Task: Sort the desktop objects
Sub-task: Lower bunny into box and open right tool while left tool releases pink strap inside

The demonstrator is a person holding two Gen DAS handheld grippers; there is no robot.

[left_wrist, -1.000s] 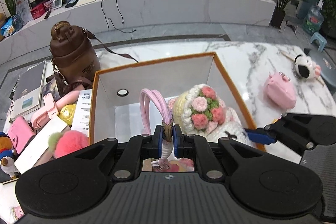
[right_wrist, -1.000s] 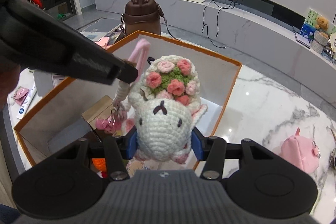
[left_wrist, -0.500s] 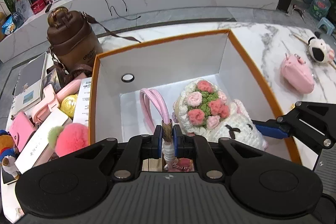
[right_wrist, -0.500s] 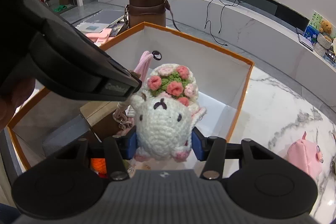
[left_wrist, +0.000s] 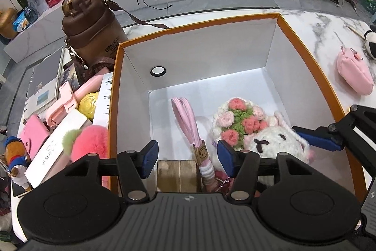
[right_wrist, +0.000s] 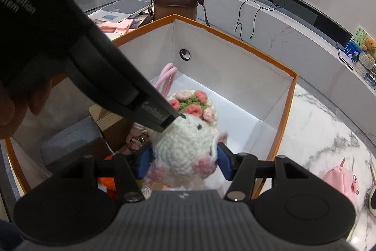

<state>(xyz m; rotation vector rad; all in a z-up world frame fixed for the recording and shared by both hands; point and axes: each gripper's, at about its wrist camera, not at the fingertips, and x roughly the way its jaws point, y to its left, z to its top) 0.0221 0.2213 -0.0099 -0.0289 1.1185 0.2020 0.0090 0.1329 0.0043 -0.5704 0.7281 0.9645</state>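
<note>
A white crocheted bunny doll [left_wrist: 270, 140] with a pink and green flower cap lies low inside the orange-rimmed white box [left_wrist: 202, 25]. Its pink strap [left_wrist: 188, 124] lies on the box floor. My left gripper [left_wrist: 186, 158] is open above the strap, which is free between the jaws. My right gripper [right_wrist: 184, 162] stands with its blue pads on both sides of the doll [right_wrist: 188, 142]; I cannot tell whether they still squeeze it. The left gripper's body hides the left part of the right wrist view.
A brown bottle bag [left_wrist: 91, 32], notebook [left_wrist: 43, 84], pink items and a pink pompom [left_wrist: 90, 142] crowd the table left of the box. A pink pouch [left_wrist: 354, 72] and a panda toy [left_wrist: 371, 41] lie on the marble table on the right. A wooden block [left_wrist: 179, 174] lies in the box.
Both grippers went down into the box with the doll. My left gripper opened and let go of the pink strap. The doll now lies lower in the box.
</note>
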